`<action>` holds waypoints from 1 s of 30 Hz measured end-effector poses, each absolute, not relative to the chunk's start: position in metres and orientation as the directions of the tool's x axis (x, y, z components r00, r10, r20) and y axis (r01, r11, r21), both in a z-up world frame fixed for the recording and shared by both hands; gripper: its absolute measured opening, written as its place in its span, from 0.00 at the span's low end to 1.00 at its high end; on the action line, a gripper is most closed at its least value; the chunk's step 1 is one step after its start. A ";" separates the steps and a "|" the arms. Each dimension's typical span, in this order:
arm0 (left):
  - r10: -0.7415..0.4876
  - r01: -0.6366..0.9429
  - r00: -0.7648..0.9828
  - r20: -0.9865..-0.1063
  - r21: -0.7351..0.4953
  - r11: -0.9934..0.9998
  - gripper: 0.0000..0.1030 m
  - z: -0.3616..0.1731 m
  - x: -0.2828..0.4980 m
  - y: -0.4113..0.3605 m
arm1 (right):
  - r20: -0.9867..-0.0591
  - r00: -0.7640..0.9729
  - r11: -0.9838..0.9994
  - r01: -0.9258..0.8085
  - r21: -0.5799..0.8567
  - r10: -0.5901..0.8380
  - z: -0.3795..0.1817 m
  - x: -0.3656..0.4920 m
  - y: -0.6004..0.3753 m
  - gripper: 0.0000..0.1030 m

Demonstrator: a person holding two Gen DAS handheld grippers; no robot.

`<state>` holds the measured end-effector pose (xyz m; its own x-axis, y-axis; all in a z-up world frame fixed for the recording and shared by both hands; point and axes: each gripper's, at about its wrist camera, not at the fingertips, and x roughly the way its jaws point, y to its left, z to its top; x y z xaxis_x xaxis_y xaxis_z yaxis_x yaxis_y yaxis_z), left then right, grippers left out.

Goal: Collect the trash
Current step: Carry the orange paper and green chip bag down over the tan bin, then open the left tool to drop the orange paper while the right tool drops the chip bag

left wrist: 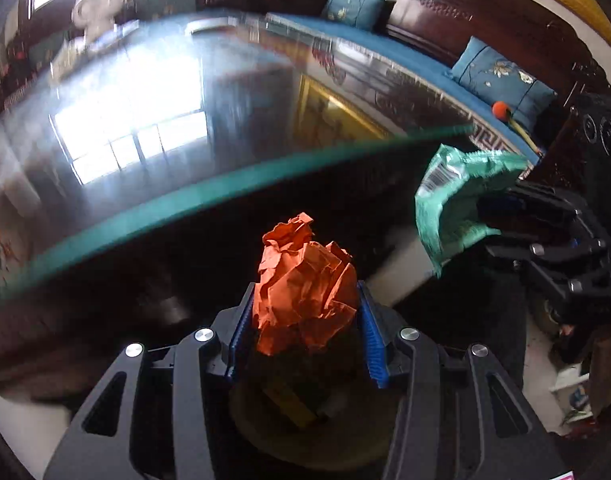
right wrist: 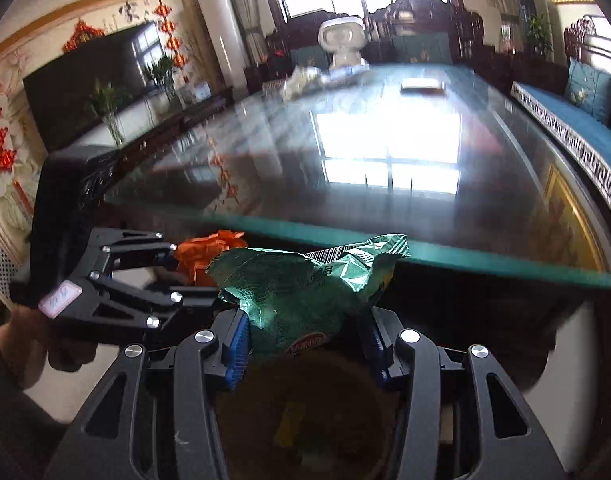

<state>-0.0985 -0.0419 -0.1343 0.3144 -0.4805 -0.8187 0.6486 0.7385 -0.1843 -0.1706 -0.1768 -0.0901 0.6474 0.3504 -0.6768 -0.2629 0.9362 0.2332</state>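
Note:
My left gripper (left wrist: 305,320) is shut on a crumpled orange paper ball (left wrist: 305,292), held off the near edge of the glass table (left wrist: 145,120). My right gripper (right wrist: 305,332) is shut on a green snack wrapper (right wrist: 301,292). Both hang above a round brown bin (right wrist: 305,420) that holds a yellow scrap. In the left wrist view the right gripper (left wrist: 501,220) with the green wrapper (left wrist: 453,200) is at the right. In the right wrist view the left gripper (right wrist: 177,264) with the orange ball (right wrist: 205,252) is at the left.
The glass table (right wrist: 385,160) stretches ahead, with a white robot figure (right wrist: 343,40), crumpled white paper (right wrist: 301,80) and a flat box (right wrist: 421,86) at its far end. A blue cushioned bench (right wrist: 585,128) runs along the right. A television (right wrist: 89,80) stands at left.

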 end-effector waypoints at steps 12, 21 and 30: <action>-0.403 0.606 0.055 -0.913 -0.291 0.741 0.46 -0.265 -0.135 -0.050 | -0.793 0.475 0.922 -0.126 0.367 0.381 -0.205 -0.205 -0.171 0.45; -0.374 0.640 -0.013 -0.927 -0.295 0.709 0.94 -0.293 -0.144 -0.064 | -0.820 0.458 0.937 -0.113 0.330 0.343 -0.216 -0.214 -0.174 0.45; -0.323 0.645 0.033 -0.946 -0.227 0.730 0.94 -0.293 -0.149 -0.044 | -0.871 0.373 0.947 -0.131 0.292 0.320 -0.234 -0.205 -0.165 0.56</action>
<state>-0.1493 -0.0445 -0.2927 0.0325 -0.3230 -0.9458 0.6452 0.7296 -0.2270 -0.2055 -0.1650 -0.2343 0.3730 0.3204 -0.8708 -0.1313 0.9473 0.2923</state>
